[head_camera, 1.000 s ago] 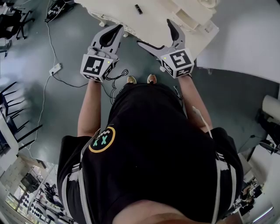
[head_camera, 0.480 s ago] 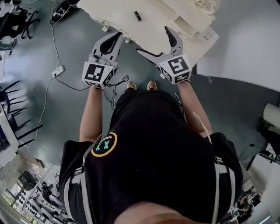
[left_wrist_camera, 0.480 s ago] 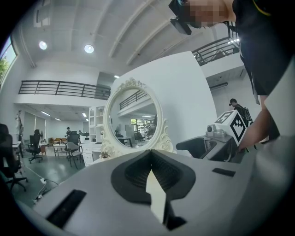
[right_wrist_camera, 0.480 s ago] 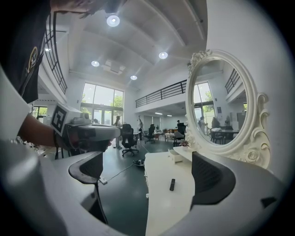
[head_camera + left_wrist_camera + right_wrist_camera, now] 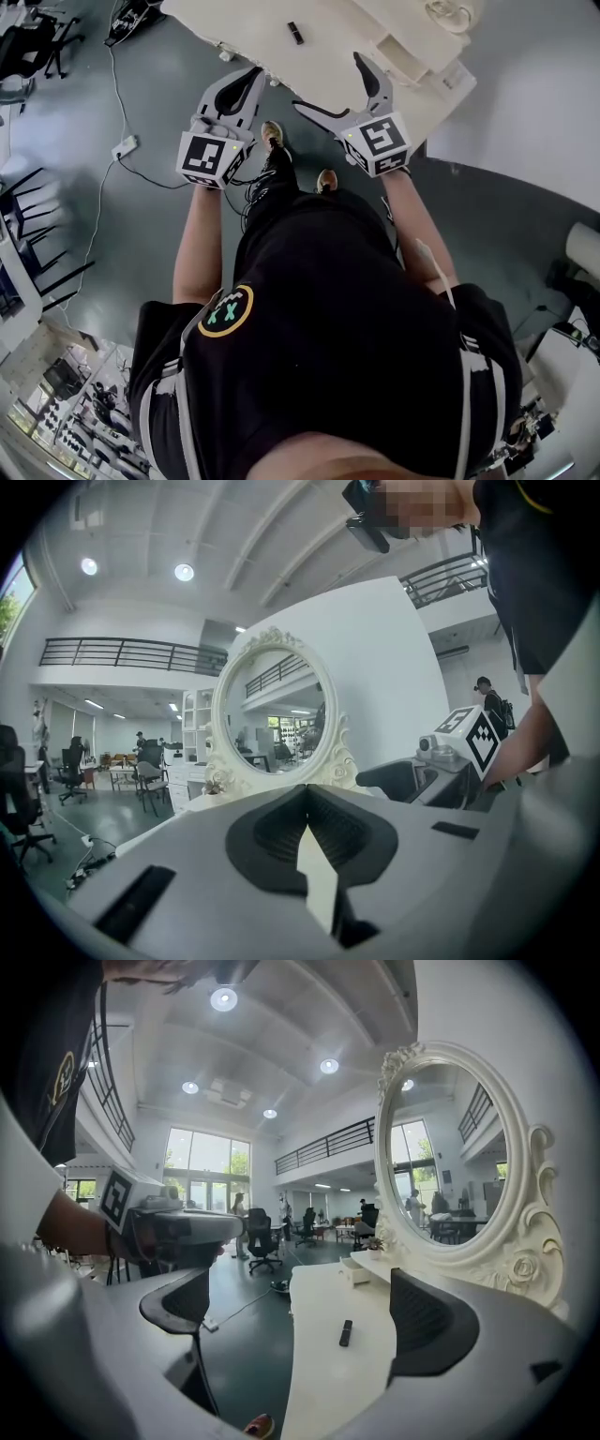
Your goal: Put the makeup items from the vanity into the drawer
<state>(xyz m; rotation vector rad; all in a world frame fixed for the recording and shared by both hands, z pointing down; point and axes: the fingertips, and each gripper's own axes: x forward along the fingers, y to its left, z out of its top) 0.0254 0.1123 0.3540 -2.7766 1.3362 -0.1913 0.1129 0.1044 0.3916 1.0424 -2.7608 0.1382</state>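
Observation:
A cream vanity (image 5: 337,56) stands in front of me, with an oval mirror (image 5: 450,1166) in a carved frame at its back. One small black makeup stick (image 5: 295,33) lies on the vanity top; in the right gripper view the black stick (image 5: 345,1332) shows between the jaws, well ahead of them. My left gripper (image 5: 254,75) hangs over the floor just short of the vanity's front edge, shut and empty. My right gripper (image 5: 328,82) is open wide and empty at the vanity's near edge. No drawer front shows in these views.
A small white box (image 5: 356,1269) sits on the vanity top near the mirror. A power strip (image 5: 124,147) and a cable lie on the grey floor to the left. Office chairs (image 5: 28,47) stand at far left. A white wall panel (image 5: 534,84) rises on the right.
The person has stepped forward: one shoe now sits further ahead, under the left gripper. Both grippers have moved slightly closer to the vanity. Jaw states are unchanged.

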